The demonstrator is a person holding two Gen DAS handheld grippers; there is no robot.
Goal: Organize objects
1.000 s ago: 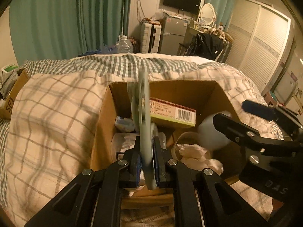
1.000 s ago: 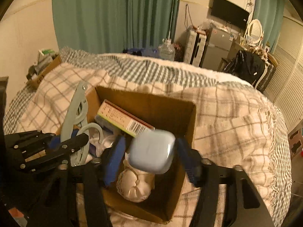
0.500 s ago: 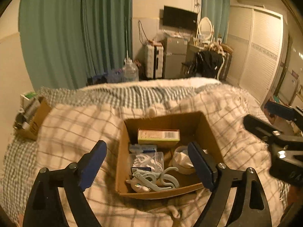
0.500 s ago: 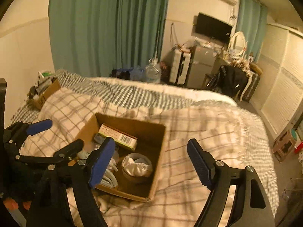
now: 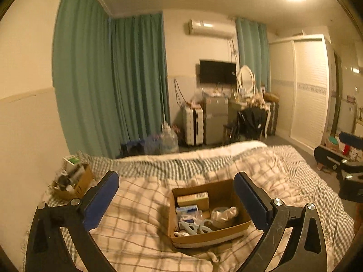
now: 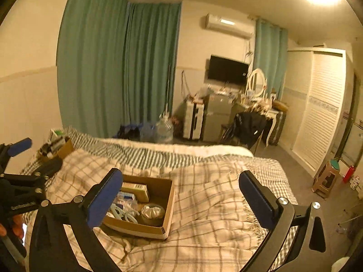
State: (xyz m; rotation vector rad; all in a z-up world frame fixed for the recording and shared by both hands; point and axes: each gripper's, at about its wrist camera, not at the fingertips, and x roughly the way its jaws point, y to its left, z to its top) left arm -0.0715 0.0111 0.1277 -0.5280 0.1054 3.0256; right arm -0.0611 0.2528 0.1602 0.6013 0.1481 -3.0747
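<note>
An open cardboard box (image 5: 240, 226) sits on the plaid bed cover; it also shows in the right wrist view (image 6: 169, 206). Inside lie a small printed carton (image 5: 192, 199), pale blue scissors (image 5: 195, 227), a clear plastic pack and a round cup with white cloth (image 5: 223, 215). My left gripper (image 5: 177, 201) is open and empty, held well above and behind the box. My right gripper (image 6: 180, 199) is open and empty, high above the bed to the box's right.
A second cardboard box with several small items (image 5: 72, 181) stands at the bed's far left edge. Beyond the bed are green curtains (image 5: 113, 86), a water jug (image 5: 168, 139), a mini fridge, a chair and a white wardrobe (image 5: 306, 86).
One second ago my left gripper held the scissors and my right a pale rounded case over the box. Both have let go, opened wide and pulled back and up.
</note>
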